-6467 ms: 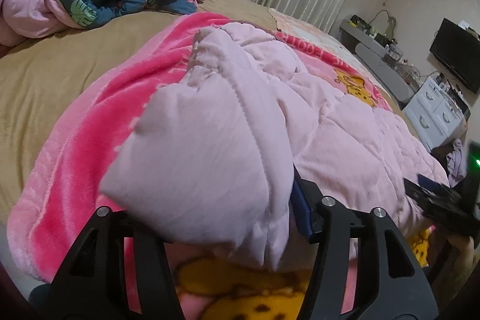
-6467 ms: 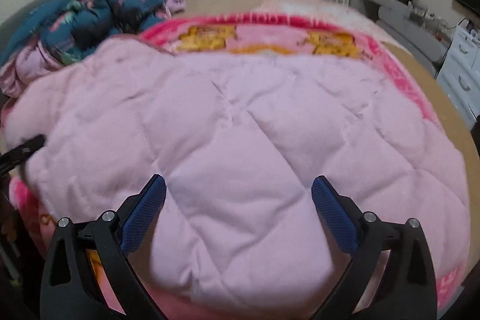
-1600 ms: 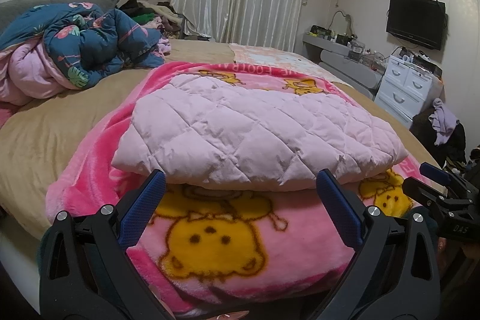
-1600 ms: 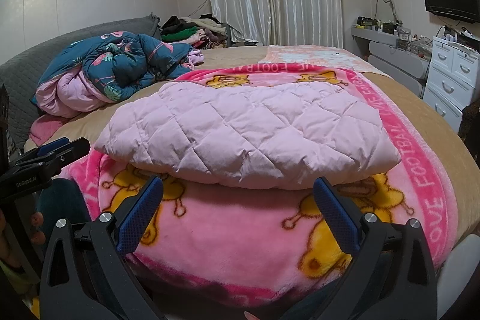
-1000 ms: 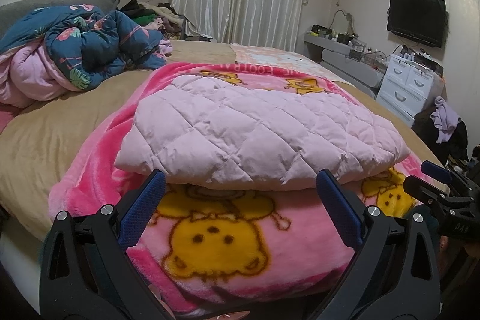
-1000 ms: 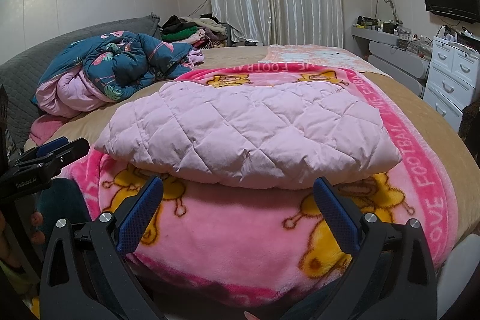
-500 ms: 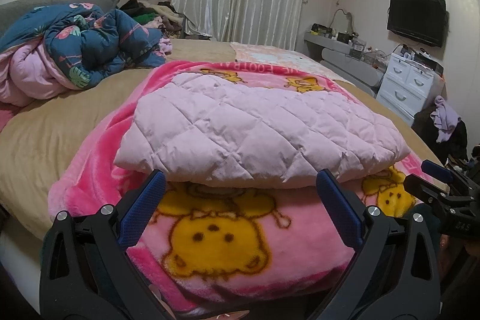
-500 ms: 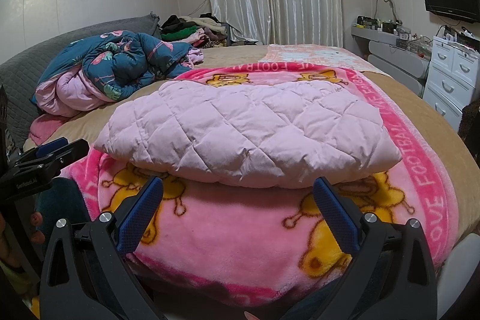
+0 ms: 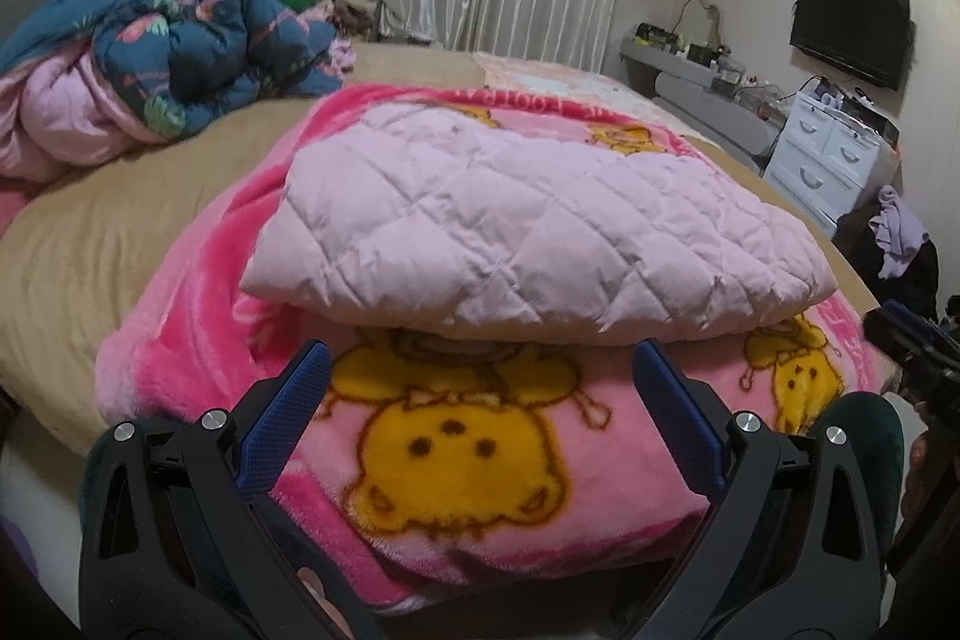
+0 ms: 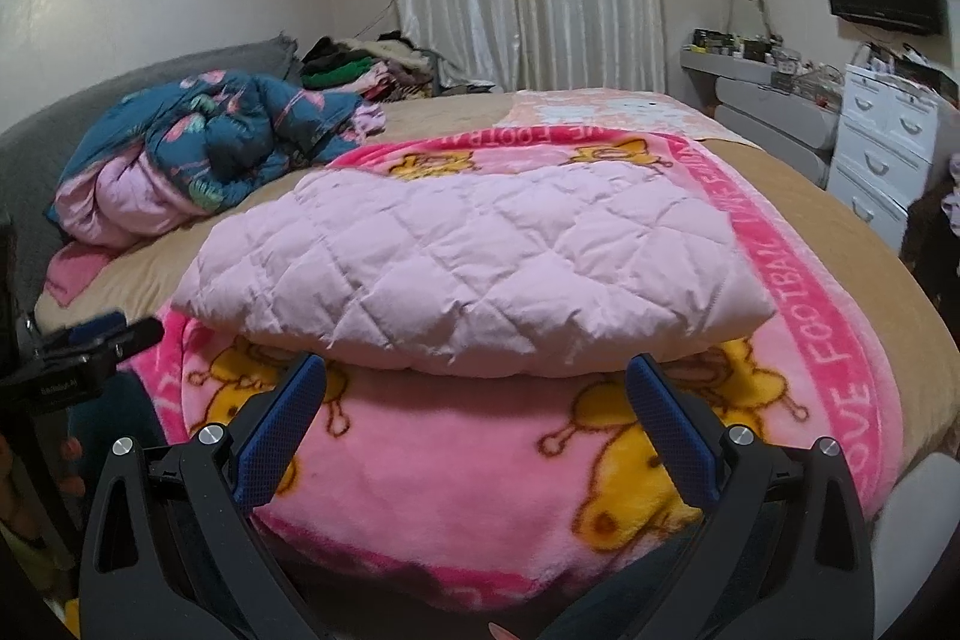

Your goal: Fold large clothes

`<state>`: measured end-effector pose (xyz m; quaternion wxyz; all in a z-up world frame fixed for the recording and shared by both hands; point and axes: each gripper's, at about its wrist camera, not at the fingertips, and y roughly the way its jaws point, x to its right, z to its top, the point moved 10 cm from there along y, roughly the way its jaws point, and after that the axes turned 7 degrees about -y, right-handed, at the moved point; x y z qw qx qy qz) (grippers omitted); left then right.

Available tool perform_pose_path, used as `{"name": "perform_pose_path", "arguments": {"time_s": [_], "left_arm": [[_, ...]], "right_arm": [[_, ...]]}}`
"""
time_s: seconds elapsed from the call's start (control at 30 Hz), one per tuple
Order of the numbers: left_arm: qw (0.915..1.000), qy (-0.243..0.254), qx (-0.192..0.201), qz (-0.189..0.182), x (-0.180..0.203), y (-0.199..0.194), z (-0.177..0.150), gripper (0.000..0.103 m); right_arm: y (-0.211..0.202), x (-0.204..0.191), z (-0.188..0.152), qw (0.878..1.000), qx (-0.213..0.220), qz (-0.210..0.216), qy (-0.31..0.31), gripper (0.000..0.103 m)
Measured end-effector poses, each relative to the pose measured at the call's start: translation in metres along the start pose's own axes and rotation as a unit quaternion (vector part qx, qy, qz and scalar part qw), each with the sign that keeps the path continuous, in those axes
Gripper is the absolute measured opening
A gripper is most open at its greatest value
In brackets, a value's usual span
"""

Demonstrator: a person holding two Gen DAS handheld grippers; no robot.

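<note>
Fingers spread wide on my left gripper point(image 9: 480, 400) and right gripper point(image 10: 474, 394), both empty. Folded jacket point(image 9: 528, 226) lies just beyond the tips on the blanket point(image 9: 456, 448), long axis left to right, neither gripper clearly nearer. Right view alone shows the blanket's lettered right border; left view alone shows the purple cloth point(image 9: 897, 232) far right.
</note>
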<state>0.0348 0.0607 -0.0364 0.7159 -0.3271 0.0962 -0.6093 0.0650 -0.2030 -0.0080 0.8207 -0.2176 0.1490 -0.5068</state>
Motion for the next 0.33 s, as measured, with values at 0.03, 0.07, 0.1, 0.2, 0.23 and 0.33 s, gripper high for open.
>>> {"name": "perform_pose_path", "arguments": {"time_s": [0.03, 0.07, 0.1, 0.2, 0.23, 0.33], "left_arm": [[1.0, -0.002, -0.002, 0.002, -0.003, 0.002, 0.001, 0.094], [0.9999, -0.012, -0.005, 0.011, -0.013, 0.007, 0.004, 0.094], [0.9997, -0.018, -0.007, 0.017, -0.02, 0.009, 0.007, 0.094], [0.9972, -0.036, -0.002, 0.065, -0.067, 0.022, 0.034, 0.094], [0.9949, -0.044, 0.002, 0.09, -0.092, 0.028, 0.047, 0.094], [0.9817, -0.08, 0.01, 0.173, -0.179, 0.044, 0.087, 0.094]], "right_arm": [[-0.003, 0.008, 0.001, 1.0, 0.002, -0.008, 0.005, 0.099], [-0.008, 0.023, 0.001, 1.0, 0.008, -0.023, 0.013, 0.099], [-0.013, 0.037, 0.0, 0.999, 0.011, -0.039, 0.022, 0.099], [-0.028, 0.098, -0.008, 0.993, 0.01, -0.104, 0.052, 0.099], [-0.033, 0.129, -0.015, 0.988, 0.005, -0.138, 0.065, 0.099], [-0.055, 0.246, -0.063, 0.954, -0.032, -0.268, 0.132, 0.099]]}}
